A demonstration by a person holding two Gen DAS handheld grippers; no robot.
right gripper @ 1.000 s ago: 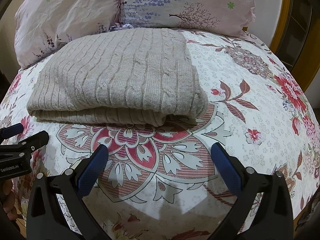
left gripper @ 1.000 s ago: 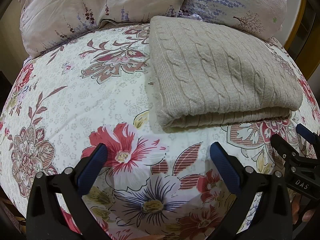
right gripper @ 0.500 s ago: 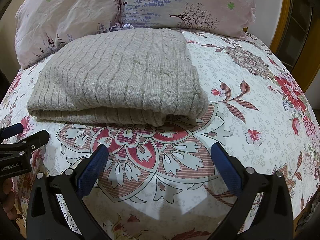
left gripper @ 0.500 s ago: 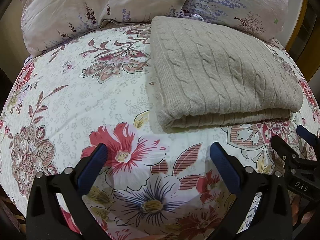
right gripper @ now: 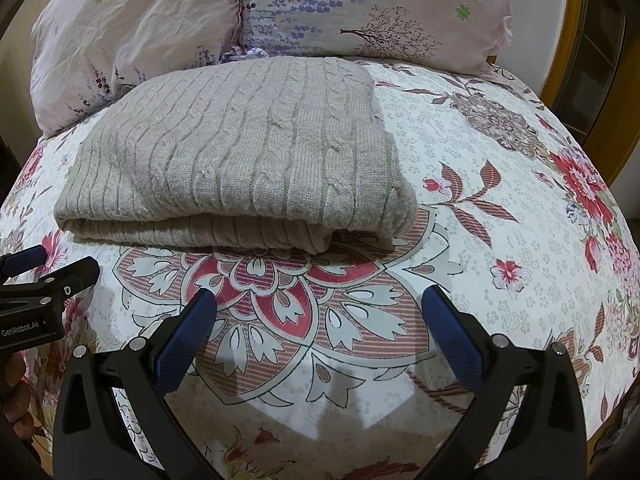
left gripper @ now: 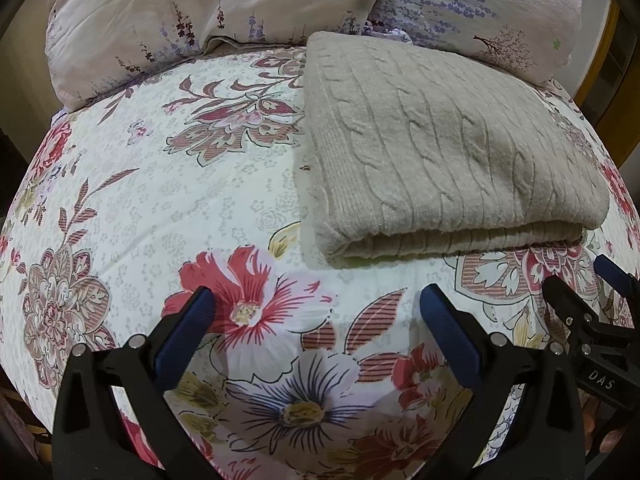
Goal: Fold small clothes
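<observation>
A beige cable-knit sweater (left gripper: 440,152) lies folded in a flat rectangle on the floral bedspread (left gripper: 180,208), its folded edge facing me. It also shows in the right wrist view (right gripper: 240,160). My left gripper (left gripper: 316,316) is open and empty, hovering over the bedspread in front of the sweater's left corner. My right gripper (right gripper: 320,312) is open and empty, in front of the sweater's right corner. Each gripper shows at the edge of the other's view: the right one (left gripper: 588,292), the left one (right gripper: 48,268).
Two pale floral pillows (left gripper: 200,12) (right gripper: 380,4) lie behind the sweater at the head of the bed. A yellow wooden frame (right gripper: 568,40) stands at the far right. The bedspread (right gripper: 500,200) extends right of the sweater.
Both views have shifted very slightly; the sweater sits a touch lower in the left wrist view. Both grippers stay open and empty.
</observation>
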